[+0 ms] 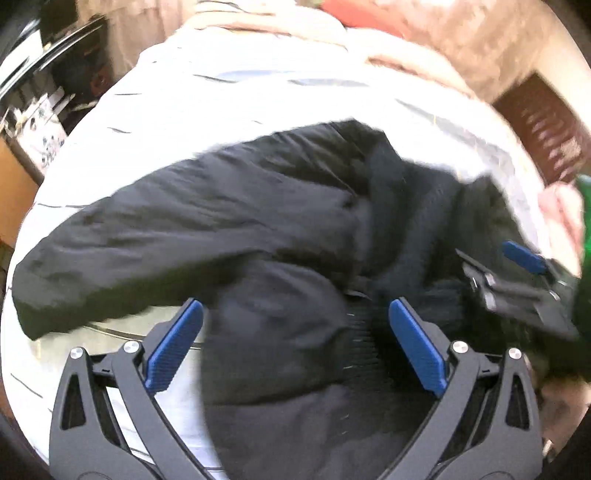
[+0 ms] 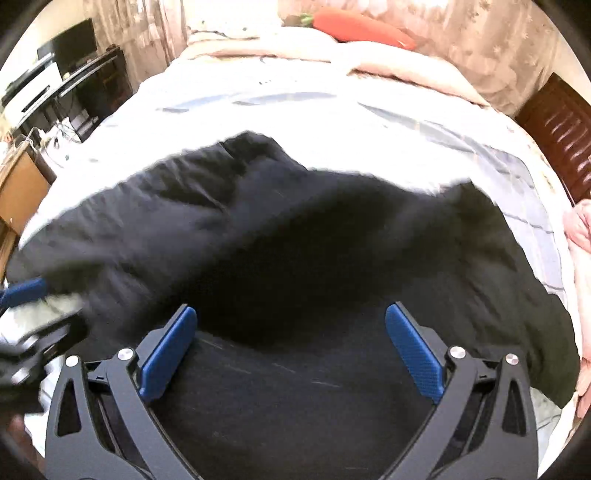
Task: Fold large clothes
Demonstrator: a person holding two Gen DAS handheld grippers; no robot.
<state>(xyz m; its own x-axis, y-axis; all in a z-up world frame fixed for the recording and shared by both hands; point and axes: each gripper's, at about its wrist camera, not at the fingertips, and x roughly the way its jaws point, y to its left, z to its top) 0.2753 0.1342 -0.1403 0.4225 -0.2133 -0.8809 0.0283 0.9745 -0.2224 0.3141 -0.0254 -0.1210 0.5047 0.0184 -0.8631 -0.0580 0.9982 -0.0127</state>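
On the bed (image 1: 258,107), a black jacket (image 1: 221,229) is lying spread across the pale striped sheet (image 2: 332,107), with one sleeve (image 1: 110,251) stretching out toward the left edge in the left wrist view. Both views are blurring somewhat, so fine folds are hard to make out.

Left tool (image 1: 295,343) is hanging over the near part of the jacket with its blue pads (image 1: 173,350) standing wide apart and nothing between them but the cloth below; whether the tips are touching the fabric cannot be told. Ribbed knit trim (image 1: 362,332) is showing just between the pads, toward the right one.

Right tool (image 2: 291,350) is likewise gaping wide above the jacket's dark body (image 2: 295,258), gripping nothing. In the left wrist view it is appearing at the right edge (image 1: 524,277), over the jacket's far right part, too blurred to show more. In the right wrist view the left tool is showing at the lower left (image 2: 33,317), beside the jacket's edge.

Beyond the jacket, a pink quilt (image 2: 406,70) is bunching at the head of the bed, with a carrot-shaped cushion (image 2: 362,27) lying on it. A dark desk (image 2: 74,81) is standing to the left of the bed, and a brown slatted panel (image 2: 561,140) is sitting to the right.
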